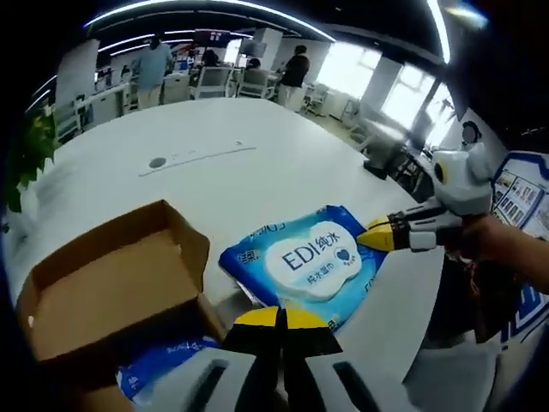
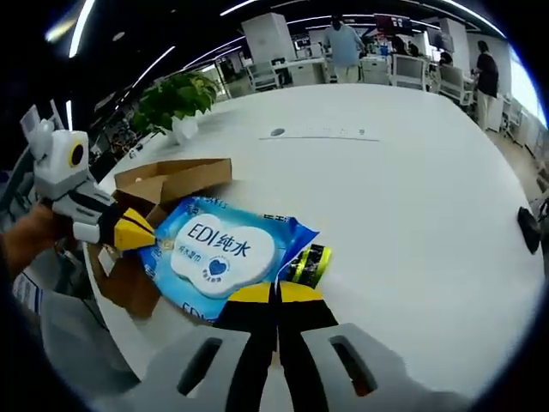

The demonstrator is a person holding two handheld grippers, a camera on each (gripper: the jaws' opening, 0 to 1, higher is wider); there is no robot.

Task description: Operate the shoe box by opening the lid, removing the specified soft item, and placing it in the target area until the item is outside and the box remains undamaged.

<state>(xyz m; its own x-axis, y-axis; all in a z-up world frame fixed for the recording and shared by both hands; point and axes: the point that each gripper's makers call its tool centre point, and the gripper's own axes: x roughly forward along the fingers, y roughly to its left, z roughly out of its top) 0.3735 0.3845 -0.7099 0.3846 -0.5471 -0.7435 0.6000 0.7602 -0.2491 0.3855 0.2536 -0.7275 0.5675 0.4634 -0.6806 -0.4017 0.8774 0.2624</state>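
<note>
The soft item is a wet-wipes pack — a flat blue pouch with a white cloud-shaped label printed "EDI" plus Chinese characters and a small dark heart. It lies flat on the white table, outside the shoe box and just beside the box's open side. In the right gripper view the same pack sits beside the box, with a small yellow-and-black cylindrical object touching its edge away from the box.

The shoe box is plain brown cardboard, its lid swung open, the interior showing bare brown board. Another blue package peeks out by the box's near corner.

The left gripper has its yellow-tipped jaws pressed together with nothing between them, just short of the pack's near edge. The right gripper likewise has its jaws closed together and empty, at the pack's edge opposite the box.

Beyond the box in the right gripper view stands a potted plant — people stand near desks in the far background.
</note>
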